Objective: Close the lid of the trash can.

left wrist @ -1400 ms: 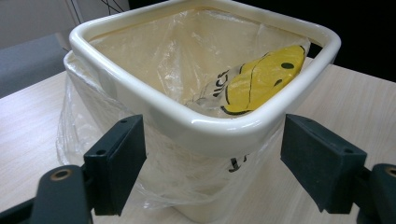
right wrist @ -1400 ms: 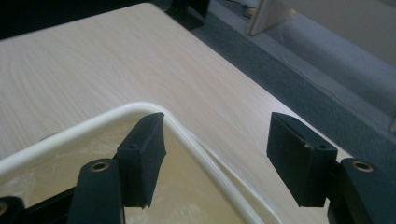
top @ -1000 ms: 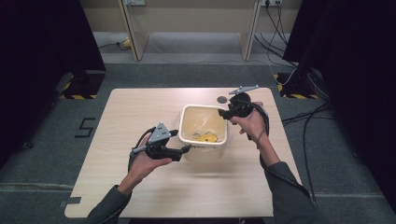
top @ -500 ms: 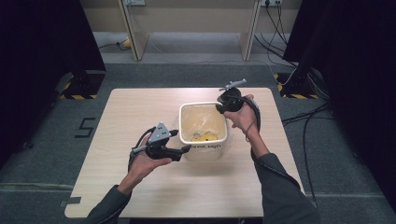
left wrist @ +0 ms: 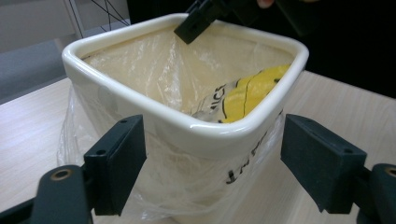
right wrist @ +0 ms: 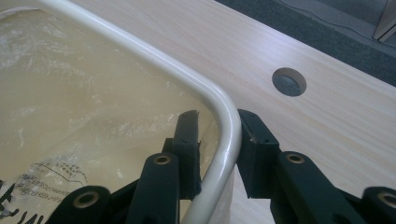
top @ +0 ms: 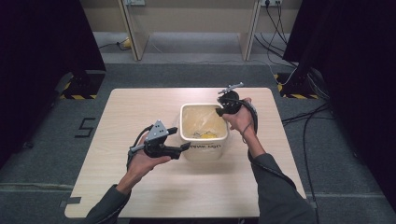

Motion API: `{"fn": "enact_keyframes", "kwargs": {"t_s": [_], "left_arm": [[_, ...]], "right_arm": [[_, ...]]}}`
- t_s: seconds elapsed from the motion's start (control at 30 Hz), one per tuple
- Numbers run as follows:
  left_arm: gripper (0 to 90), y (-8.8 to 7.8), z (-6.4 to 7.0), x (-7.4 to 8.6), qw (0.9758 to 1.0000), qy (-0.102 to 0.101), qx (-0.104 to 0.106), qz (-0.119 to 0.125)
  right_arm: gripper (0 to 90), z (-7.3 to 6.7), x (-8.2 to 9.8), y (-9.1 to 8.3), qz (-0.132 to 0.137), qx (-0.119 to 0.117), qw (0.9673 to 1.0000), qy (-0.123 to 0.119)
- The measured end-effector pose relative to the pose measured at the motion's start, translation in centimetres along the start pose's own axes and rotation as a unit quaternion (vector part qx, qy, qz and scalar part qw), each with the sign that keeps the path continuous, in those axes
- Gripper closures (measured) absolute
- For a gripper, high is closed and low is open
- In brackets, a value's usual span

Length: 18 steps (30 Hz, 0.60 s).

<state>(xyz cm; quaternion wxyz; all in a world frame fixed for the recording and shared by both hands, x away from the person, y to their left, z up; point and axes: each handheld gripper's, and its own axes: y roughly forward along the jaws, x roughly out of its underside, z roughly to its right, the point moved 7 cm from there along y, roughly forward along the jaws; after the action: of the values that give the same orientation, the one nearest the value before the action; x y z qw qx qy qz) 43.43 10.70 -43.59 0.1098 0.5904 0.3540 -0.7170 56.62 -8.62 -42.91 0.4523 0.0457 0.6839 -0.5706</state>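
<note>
- Cream plastic bin point(top: 204, 140), lined with a clear plastic bag point(left wrist: 177, 70), stands mid-table point(top: 116, 186); yellow-printed wrapper point(left wrist: 247, 95) lies inside.
- My right gripper point(right wrist: 217, 154) straddles the bin's far rim; its 2 jaws have just been closing and now clamp that rim, one inside, one outside.
- My left gripper point(left wrist: 210, 163) has its jaws spread wide either side of the near corner, not touching.
- Round cable hole point(right wrist: 289, 81) sits just beyond.

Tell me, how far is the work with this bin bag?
Done: the plastic bag lines the bin and drapes over its near corner. In hand: the right gripper, jaws just closing, clamps the far rim; the left gripper stands open around the near corner. Left: probably the bag edge at the far rim.
</note>
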Motion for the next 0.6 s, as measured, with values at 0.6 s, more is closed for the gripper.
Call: {"fn": "enact_keyframes", "kwargs": {"t_s": [0.6], "left_arm": [[17.6,0.4,-2.2,-0.9,0.9966,-0.079,0.011,0.021]], "right_arm": [[68.9,-0.1,1.1,0.9,0.023,0.004,0.9996,-0.017]]}}
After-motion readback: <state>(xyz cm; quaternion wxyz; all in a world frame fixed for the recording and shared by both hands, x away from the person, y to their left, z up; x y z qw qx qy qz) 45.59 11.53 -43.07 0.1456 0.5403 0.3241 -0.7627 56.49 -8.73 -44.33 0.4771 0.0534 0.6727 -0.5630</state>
